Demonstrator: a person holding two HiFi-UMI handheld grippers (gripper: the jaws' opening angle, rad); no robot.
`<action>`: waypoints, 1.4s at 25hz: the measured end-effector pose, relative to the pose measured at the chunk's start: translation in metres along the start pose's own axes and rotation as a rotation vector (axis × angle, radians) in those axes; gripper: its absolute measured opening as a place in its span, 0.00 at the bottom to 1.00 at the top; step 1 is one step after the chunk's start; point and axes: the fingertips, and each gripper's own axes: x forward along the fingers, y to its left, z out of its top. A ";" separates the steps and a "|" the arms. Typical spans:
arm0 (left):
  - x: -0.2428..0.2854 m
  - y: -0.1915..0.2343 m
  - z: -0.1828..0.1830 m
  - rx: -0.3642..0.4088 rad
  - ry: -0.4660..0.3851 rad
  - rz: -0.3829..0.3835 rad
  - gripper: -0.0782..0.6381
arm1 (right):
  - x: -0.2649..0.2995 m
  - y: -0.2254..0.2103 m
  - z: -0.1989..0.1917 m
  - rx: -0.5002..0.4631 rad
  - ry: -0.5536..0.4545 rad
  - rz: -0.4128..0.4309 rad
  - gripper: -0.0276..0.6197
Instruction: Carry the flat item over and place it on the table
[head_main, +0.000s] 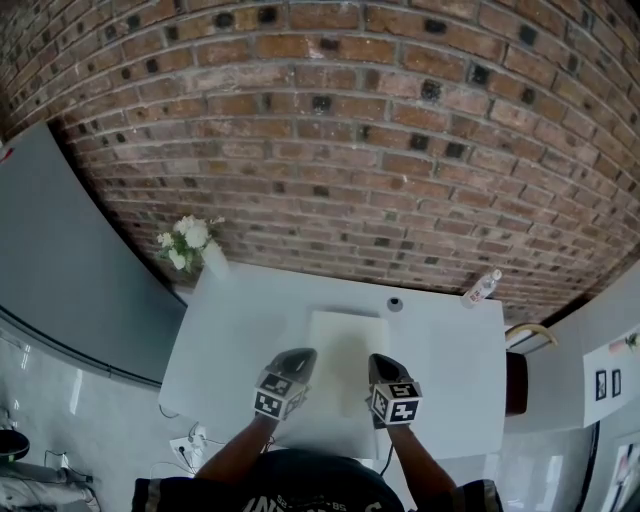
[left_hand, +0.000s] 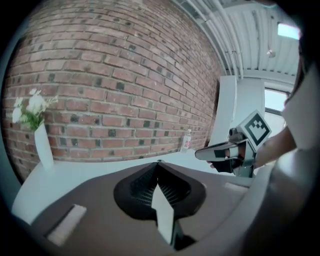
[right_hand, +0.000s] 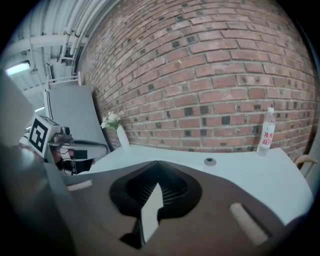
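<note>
The flat item (head_main: 345, 340) is a pale, thin rectangular sheet held over the near half of the white table (head_main: 235, 330). My left gripper (head_main: 300, 357) holds its left side and my right gripper (head_main: 378, 362) its right side, both with jaws shut. In the left gripper view a white sliver of the sheet (left_hand: 164, 212) sits pinched between the black ribbed pads of the left gripper (left_hand: 159, 186). The right gripper view shows the same sliver (right_hand: 149, 212) inside the right gripper (right_hand: 156, 187). Each gripper shows in the other's view, off to the side.
A white vase of flowers (head_main: 192, 245) stands at the table's far left corner. A clear bottle (head_main: 482, 288) stands at the far right and a small round object (head_main: 394, 304) near the far edge. A brick wall lies behind. A chair (head_main: 517, 380) is at the right.
</note>
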 end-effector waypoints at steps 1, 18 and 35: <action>0.000 -0.001 0.010 0.027 -0.016 -0.005 0.12 | -0.003 0.001 0.014 -0.009 -0.031 0.003 0.04; -0.020 -0.009 0.109 0.128 -0.182 -0.010 0.12 | -0.051 0.032 0.126 -0.148 -0.290 0.035 0.04; -0.019 -0.005 0.092 0.080 -0.155 -0.012 0.12 | -0.053 0.038 0.115 -0.147 -0.274 0.058 0.04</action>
